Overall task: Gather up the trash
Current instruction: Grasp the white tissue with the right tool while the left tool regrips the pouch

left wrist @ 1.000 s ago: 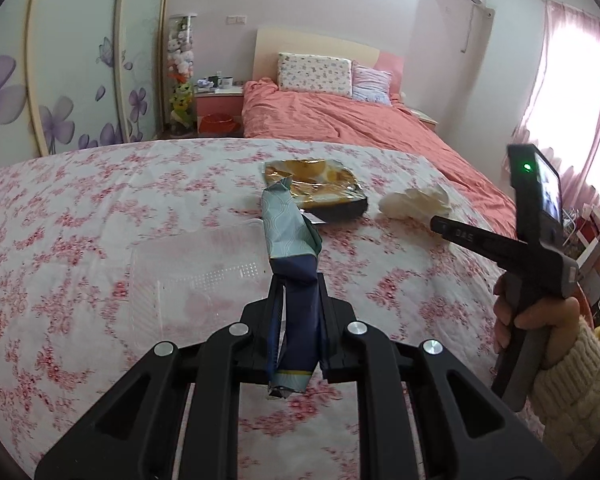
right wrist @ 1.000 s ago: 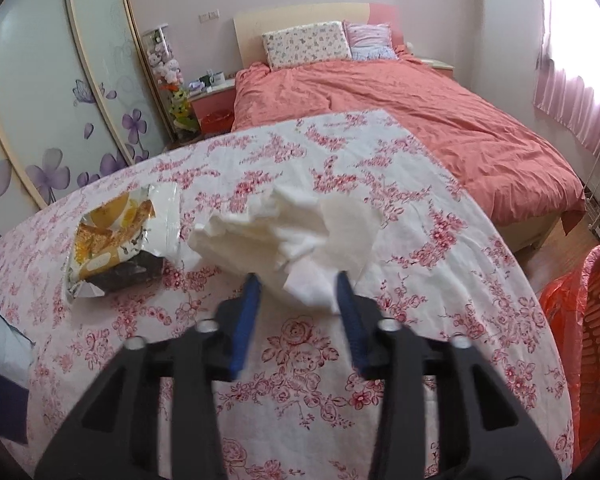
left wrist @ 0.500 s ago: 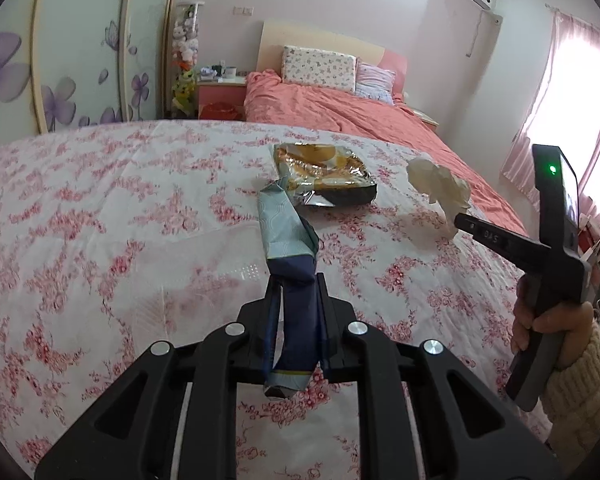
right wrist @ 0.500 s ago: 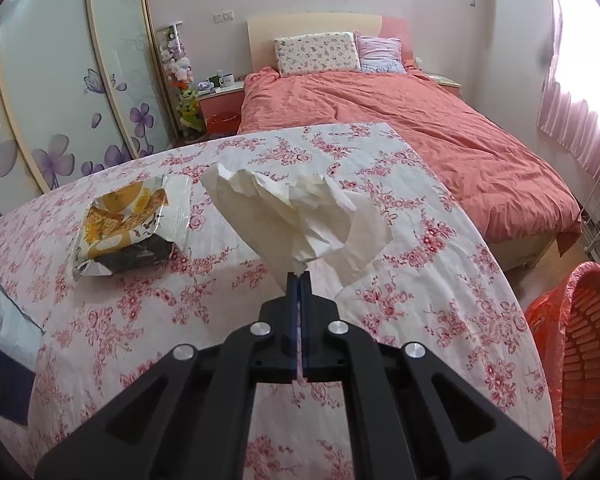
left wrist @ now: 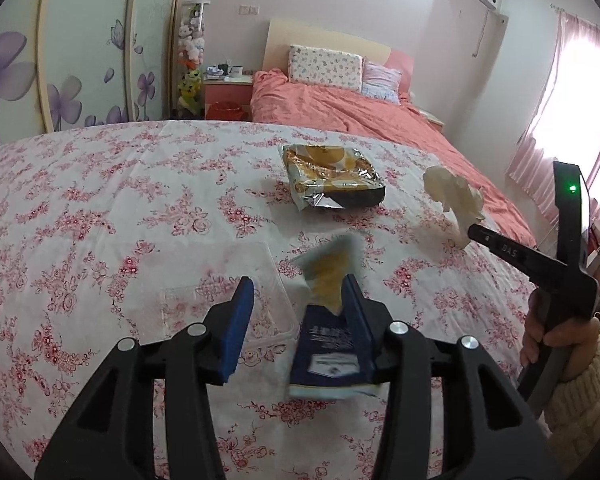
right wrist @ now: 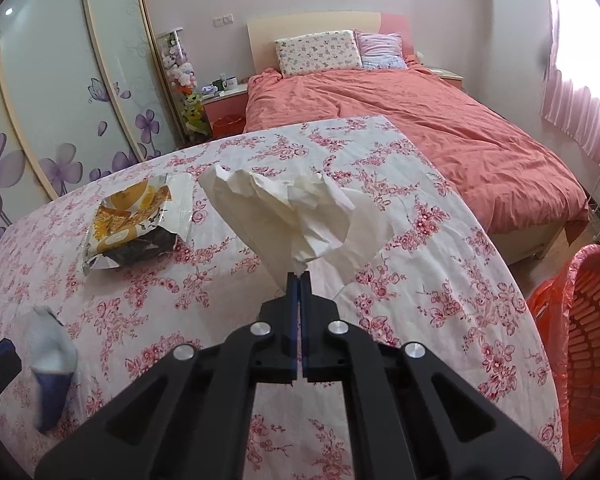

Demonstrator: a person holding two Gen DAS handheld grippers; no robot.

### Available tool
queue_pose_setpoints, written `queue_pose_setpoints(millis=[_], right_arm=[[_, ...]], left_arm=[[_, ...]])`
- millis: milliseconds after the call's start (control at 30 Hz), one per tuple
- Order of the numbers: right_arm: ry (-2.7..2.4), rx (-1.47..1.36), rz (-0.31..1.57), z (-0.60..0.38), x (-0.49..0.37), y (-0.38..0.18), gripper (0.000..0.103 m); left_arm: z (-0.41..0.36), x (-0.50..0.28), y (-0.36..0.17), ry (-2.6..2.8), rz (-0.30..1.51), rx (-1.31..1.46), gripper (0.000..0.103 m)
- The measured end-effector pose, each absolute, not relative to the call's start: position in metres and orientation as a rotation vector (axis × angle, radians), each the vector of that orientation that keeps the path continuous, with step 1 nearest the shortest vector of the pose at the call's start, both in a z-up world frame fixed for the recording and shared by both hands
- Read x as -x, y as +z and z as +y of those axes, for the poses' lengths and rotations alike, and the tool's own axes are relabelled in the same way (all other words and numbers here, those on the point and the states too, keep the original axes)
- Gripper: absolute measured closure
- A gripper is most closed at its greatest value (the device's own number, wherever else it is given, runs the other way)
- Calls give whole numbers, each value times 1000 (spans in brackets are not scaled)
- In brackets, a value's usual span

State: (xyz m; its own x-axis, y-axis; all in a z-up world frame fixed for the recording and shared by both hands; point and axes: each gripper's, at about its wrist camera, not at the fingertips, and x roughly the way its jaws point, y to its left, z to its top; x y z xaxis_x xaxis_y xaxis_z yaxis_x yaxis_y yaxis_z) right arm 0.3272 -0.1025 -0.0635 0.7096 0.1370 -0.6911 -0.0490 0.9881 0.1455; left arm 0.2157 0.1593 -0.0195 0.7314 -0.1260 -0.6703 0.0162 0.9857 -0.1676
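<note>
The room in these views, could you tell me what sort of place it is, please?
Most likely a home bedroom: a bed with a coral duvet, pillows at the headboard, and a bedside table.

Blue wrapper [left wrist: 332, 320] motion-blurred, its upper end unreadable; orange basket [right wrist: 580, 344] cut off at the right edge

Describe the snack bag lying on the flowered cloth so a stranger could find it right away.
On the table's pink-flowered cloth, look toward the far side, nearest the coral bed. The snack bag lies flat there, torn open, showing silver foil. Unlike the white tissue and blue wrapper, it is yellow-orange and black, and ungripped.
</note>
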Motion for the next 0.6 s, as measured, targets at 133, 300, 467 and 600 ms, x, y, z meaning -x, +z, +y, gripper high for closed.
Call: queue_pose_setpoints(millis=[133,300,467,600], right_arm=[[106,-121,773,-104,-325,-61,101],[104,-128,766,-110,-320,-57,101],[88,-130,765,-120,-313,-56,101],[75,-140,765,-131,-308,-55,101]], left_arm=[[149,-213,-16,-102,737,137,57],[131,-212,-14,-137,739,106,57],[107,-221,-17,-144,769,71,56],[89,-233,-30,-122,822,25,56]])
